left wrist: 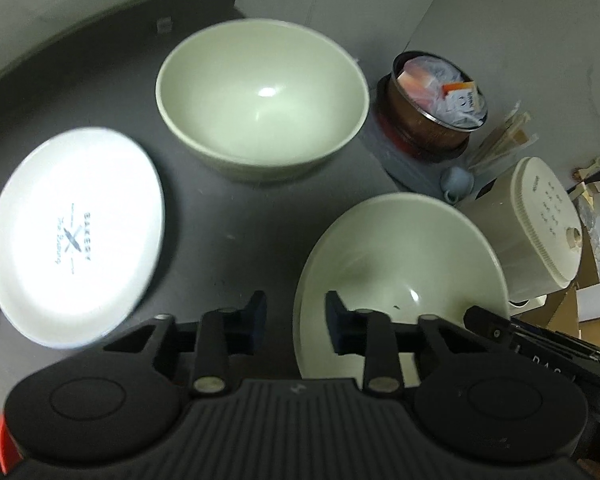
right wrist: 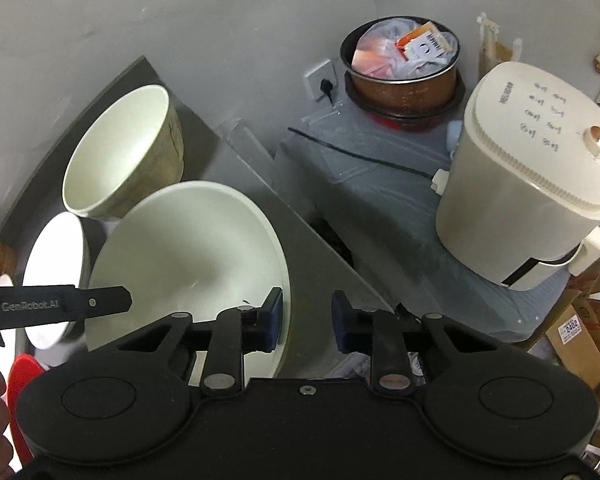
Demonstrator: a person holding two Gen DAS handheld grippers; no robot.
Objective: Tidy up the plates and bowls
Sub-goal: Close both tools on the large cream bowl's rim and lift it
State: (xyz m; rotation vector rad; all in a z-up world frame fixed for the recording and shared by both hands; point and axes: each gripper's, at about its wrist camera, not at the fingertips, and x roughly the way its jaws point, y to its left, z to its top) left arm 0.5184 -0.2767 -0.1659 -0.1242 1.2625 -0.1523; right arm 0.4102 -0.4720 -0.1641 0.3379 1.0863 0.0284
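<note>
On a dark table (left wrist: 228,216) stand two pale green bowls: a deep one (left wrist: 262,98) at the back and a wide one (left wrist: 400,276) near the right edge. A white plate (left wrist: 76,236) printed "BAKERY" lies at the left. My left gripper (left wrist: 296,320) is open, its jaws straddling the near rim of the wide bowl. In the right wrist view my right gripper (right wrist: 306,320) is open, straddling the right rim of the wide bowl (right wrist: 188,264); the deep bowl (right wrist: 124,152) and the plate (right wrist: 56,276) lie beyond.
Past the table's right edge (right wrist: 320,240) sit a cream rice cooker (right wrist: 528,184), a copper pot (right wrist: 402,64) stuffed with packets, a wall socket (right wrist: 320,78) and cardboard boxes (right wrist: 580,332). A grey wall stands behind the table.
</note>
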